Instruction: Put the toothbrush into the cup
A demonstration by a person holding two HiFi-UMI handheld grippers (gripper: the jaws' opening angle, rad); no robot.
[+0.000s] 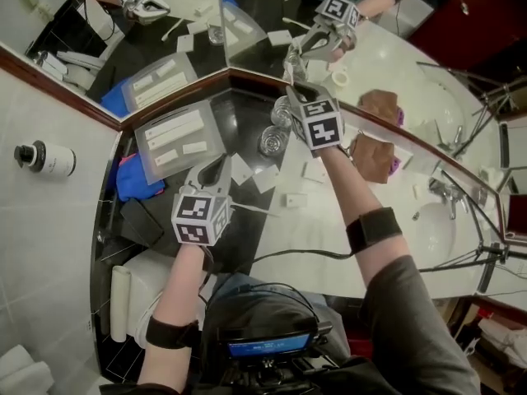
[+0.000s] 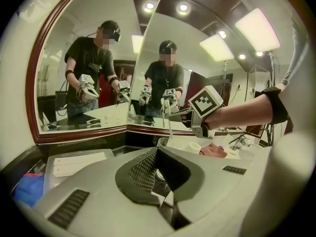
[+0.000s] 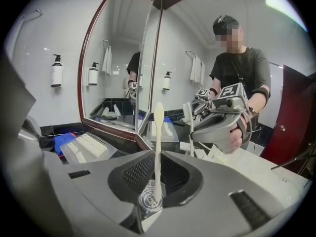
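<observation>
My right gripper [image 1: 294,95] is shut on a white toothbrush [image 3: 158,147], which stands upright between its pads [image 3: 148,214] with the bristle end up. The brush's lower end hangs over a clear glass cup [image 3: 149,200] directly beneath the jaws; whether it touches the cup I cannot tell. In the left gripper view the brush [image 2: 169,120] runs down to that cup's rim [image 2: 164,142]. A second glass [image 1: 272,141] stands just nearer on the dark counter. My left gripper [image 1: 216,169] hovers lower left of it, shut and empty [image 2: 165,199].
A clear lidded tray [image 1: 177,138] with sachets sits at the counter's left, with a blue cloth [image 1: 136,179] beside it. Small white packets [image 1: 294,200] lie on the counter. A brown towel [image 1: 375,155], faucet [image 1: 445,192] and basin [image 1: 432,229] are to the right. Angled mirrors stand right behind the cups.
</observation>
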